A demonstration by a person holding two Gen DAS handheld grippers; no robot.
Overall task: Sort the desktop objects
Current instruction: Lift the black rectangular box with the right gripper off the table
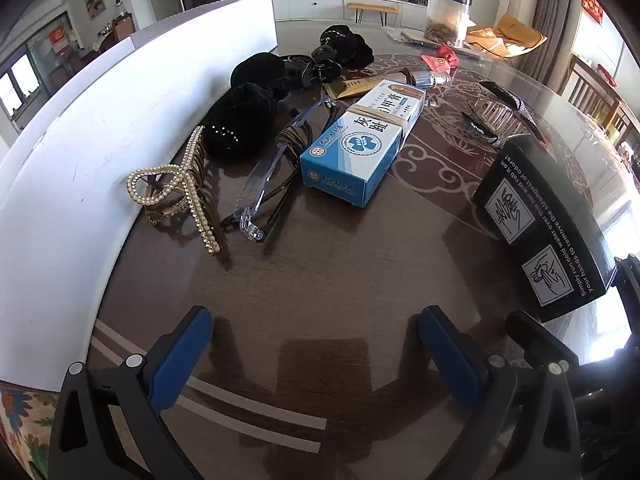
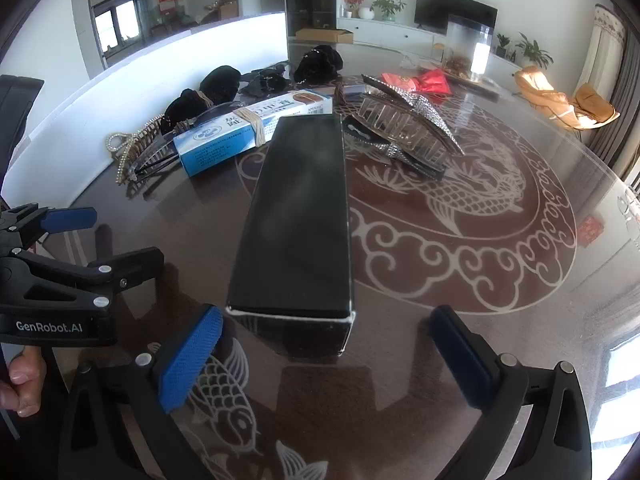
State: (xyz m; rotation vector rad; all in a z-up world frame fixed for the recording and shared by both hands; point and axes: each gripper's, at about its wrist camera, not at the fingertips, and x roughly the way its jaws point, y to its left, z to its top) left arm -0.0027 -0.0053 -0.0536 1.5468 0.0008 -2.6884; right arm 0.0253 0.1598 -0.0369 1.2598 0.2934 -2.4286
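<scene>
A long black box point(image 2: 296, 220) lies on the dark patterned table, its near end just ahead of my open, empty right gripper point(image 2: 324, 364); it also shows at the right of the left wrist view point(image 1: 548, 224). My left gripper point(image 1: 316, 348) is open and empty over bare table. Ahead of it lie a blue-white medicine box point(image 1: 360, 144), clear glasses point(image 1: 272, 168), a pearl hair claw point(image 1: 180, 188) and black velvet hair pieces point(image 1: 240, 124). A rhinestone hair claw point(image 2: 408, 128) lies right of the black box.
A white board point(image 1: 100, 128) stands along the table's left side. Red packets point(image 2: 428, 80), a clear jar point(image 2: 468, 48) and a small bottle point(image 1: 428, 78) sit at the far side. The left gripper body point(image 2: 60, 280) shows left in the right wrist view.
</scene>
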